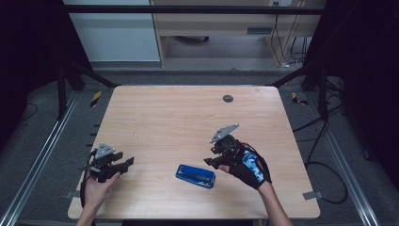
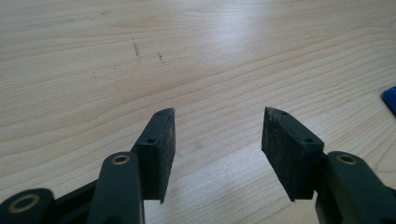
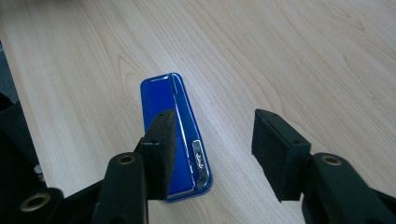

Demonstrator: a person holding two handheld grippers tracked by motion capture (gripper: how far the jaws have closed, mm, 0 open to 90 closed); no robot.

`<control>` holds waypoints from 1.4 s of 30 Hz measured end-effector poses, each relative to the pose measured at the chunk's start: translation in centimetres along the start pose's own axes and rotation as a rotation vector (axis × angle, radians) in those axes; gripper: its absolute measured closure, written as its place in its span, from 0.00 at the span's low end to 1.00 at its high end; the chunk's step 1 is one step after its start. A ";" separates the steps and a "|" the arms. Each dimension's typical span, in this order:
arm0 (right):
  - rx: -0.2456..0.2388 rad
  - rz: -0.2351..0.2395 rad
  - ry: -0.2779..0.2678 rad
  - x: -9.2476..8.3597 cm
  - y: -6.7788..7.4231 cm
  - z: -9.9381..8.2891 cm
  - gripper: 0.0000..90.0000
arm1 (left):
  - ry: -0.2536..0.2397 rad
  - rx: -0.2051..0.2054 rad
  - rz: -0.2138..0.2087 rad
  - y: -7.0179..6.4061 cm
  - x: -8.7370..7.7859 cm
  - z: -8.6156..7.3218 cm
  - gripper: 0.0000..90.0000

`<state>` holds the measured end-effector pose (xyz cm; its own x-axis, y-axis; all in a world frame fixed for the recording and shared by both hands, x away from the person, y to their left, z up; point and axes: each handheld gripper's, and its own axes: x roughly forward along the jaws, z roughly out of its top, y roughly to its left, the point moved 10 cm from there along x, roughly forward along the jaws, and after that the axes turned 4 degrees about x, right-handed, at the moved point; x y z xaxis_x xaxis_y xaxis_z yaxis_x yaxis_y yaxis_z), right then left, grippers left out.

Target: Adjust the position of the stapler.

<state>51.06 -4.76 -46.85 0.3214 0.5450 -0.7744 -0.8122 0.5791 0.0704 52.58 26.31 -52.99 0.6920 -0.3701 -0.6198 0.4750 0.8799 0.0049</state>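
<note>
blue case (image 1: pixel 195 175) lay flat on desk (image 1: pixel 179 122), near front edge, just beside right tongs (image 1: pixel 210 156). right tongs spread wide, holding nothing, hovering beside case. left tongs (image 1: pixel 126 163) also apart, empty, well left of case.

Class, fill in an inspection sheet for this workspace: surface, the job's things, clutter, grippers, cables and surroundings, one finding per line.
Surface: wooden table, pale, faint scuffs, a dark round grommet near its far edge.
Job's things: blue case lying flat near the front edge, closed.
Clutter: nothing seen.
Grippers: left gripper open over bare wood; right gripper open, above and beside the case, not gripping it.
Cables: black cables on the floor right of the table.
Surroundings: dark frame rails, cabinets behind.
</note>
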 end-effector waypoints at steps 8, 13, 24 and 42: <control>-0.041 0.034 0.046 1.0 0.9 0.1 0.57 | 0.001 -0.001 0.000 0.0 0.1 0.0 0.49; -0.053 0.039 0.068 1.6 1.2 0.0 0.57 | 0.008 -0.003 -0.008 -0.1 0.1 -0.1 0.48; -0.073 0.072 0.138 3.5 2.2 -0.5 0.56 | 0.013 0.015 -0.001 -0.1 0.2 -0.1 0.47; -0.122 0.094 0.258 6.4 3.1 -2.0 0.57 | 0.019 0.028 0.004 -0.1 0.1 -0.2 0.47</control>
<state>49.70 -0.66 -52.86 0.1207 0.4117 -0.9033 -0.8898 0.4482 0.0854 52.51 26.22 -53.20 0.6834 -0.3608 -0.6347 0.4875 0.8727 0.0288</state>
